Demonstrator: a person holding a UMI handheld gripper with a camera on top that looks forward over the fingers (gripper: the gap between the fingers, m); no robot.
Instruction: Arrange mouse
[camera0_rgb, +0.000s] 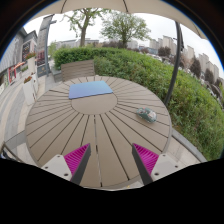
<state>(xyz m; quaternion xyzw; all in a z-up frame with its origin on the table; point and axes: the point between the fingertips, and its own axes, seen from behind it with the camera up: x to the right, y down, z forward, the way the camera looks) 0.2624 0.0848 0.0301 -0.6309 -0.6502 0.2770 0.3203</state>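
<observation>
A small grey mouse (148, 115) lies on the round wooden slatted table (70, 125), to the right and beyond my fingers. A blue mouse pad (91, 89) lies flat on the far side of the table, left of the mouse. My gripper (111, 160) hovers above the table's near edge with its fingers spread wide; the magenta pads (76, 157) face each other with only bare table slats between them. Nothing is held.
A wooden chair (78, 70) stands behind the table's far edge. A green hedge (150, 72) and grass (200, 110) lie to the right, with a thin pole (176, 65) rising from the grass. A paved path runs on the left.
</observation>
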